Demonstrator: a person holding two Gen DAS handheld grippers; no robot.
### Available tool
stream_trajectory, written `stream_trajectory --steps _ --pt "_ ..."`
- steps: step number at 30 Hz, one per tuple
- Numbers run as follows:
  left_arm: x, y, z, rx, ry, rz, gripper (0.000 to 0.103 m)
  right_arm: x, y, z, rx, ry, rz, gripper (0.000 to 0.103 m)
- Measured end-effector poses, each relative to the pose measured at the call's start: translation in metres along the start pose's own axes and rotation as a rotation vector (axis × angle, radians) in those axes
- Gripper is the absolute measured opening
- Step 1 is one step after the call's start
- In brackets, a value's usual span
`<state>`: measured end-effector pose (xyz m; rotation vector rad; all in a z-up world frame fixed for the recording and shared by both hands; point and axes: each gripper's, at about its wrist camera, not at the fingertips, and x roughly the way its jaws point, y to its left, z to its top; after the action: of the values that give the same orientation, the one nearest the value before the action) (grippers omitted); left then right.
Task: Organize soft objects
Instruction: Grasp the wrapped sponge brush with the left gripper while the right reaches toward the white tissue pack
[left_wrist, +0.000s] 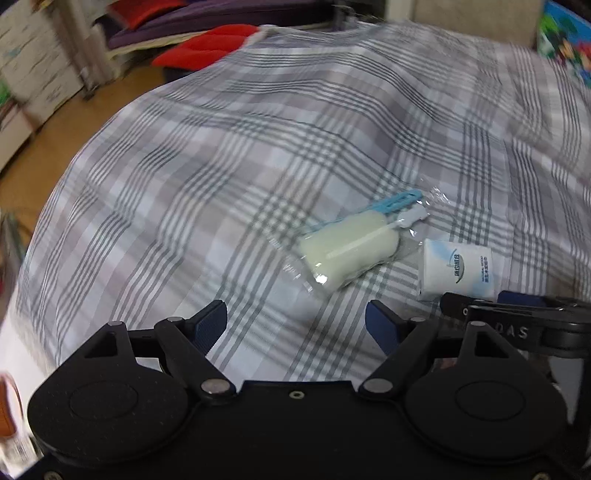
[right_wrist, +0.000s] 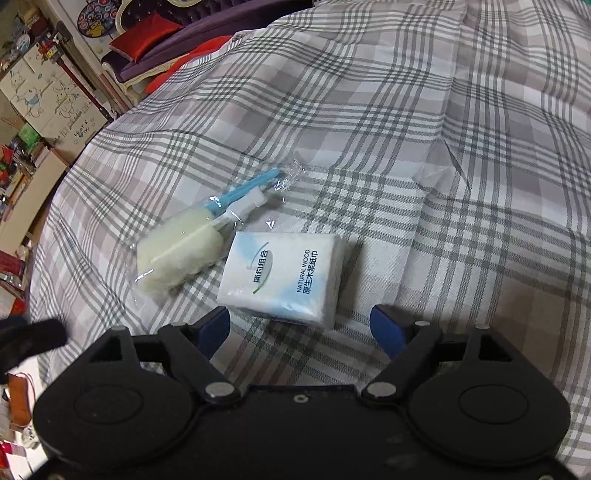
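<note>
A: Right wrist view first: what do we have on the bed?

B: We see a tissue pack (right_wrist: 282, 277) lying flat on the plaid sheet (right_wrist: 424, 122), just ahead of the right gripper (right_wrist: 299, 328). Its jaws stand spread, one blue pad to either side of the pack's near edge, and neither pad presses on it. We hold nothing there.

A: And beside it?

B: A sponge brush (right_wrist: 181, 254) in a clear wrapper lies just left of the pack, its blue handle pointing away from us. We cannot tell whether wrapper and pack touch.

A: What do we get from the left wrist view?

B: The left gripper (left_wrist: 295, 323) hangs over bare sheet (left_wrist: 221, 147), jaws released and nothing between them. The brush (left_wrist: 343, 254) lies ahead and to the right, the pack (left_wrist: 456, 267) further right, partly behind the right gripper (left_wrist: 476, 308). The picture is blurred toward the edges. Red cushions (left_wrist: 210, 50) lie beyond the bed.
</note>
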<state>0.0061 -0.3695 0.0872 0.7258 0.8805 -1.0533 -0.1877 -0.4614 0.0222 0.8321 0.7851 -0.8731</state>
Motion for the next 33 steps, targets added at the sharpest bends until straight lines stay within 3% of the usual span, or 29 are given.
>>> stream_trajectory --steps 5,11,18,21,25,30,33 --pt "0.030 -0.025 0.005 0.186 -0.028 0.028 0.078 0.001 -0.002 0.000 0.008 0.002 0.011 0.083" --pt "0.055 -0.033 0.019 0.196 -0.032 0.003 0.078 -0.001 -0.008 -0.001 0.038 0.000 0.034 0.083" --pt "0.086 -0.055 0.026 0.303 -0.004 0.014 0.076 0.000 -0.013 0.000 0.055 0.005 0.056 0.084" --pt "0.085 -0.052 0.025 0.270 -0.028 -0.047 0.063 0.000 -0.015 0.000 0.060 0.007 0.062 0.084" --pt "0.081 -0.043 0.024 0.201 -0.023 -0.084 0.058 -0.001 -0.013 0.001 0.058 0.006 0.055 0.084" --pt "0.071 -0.027 0.011 0.054 0.064 -0.021 0.058 -0.003 -0.003 0.004 0.033 -0.013 -0.008 0.086" --pt "0.068 -0.010 -0.003 -0.052 0.152 -0.001 0.058 0.000 0.007 0.003 0.003 -0.021 -0.041 0.093"
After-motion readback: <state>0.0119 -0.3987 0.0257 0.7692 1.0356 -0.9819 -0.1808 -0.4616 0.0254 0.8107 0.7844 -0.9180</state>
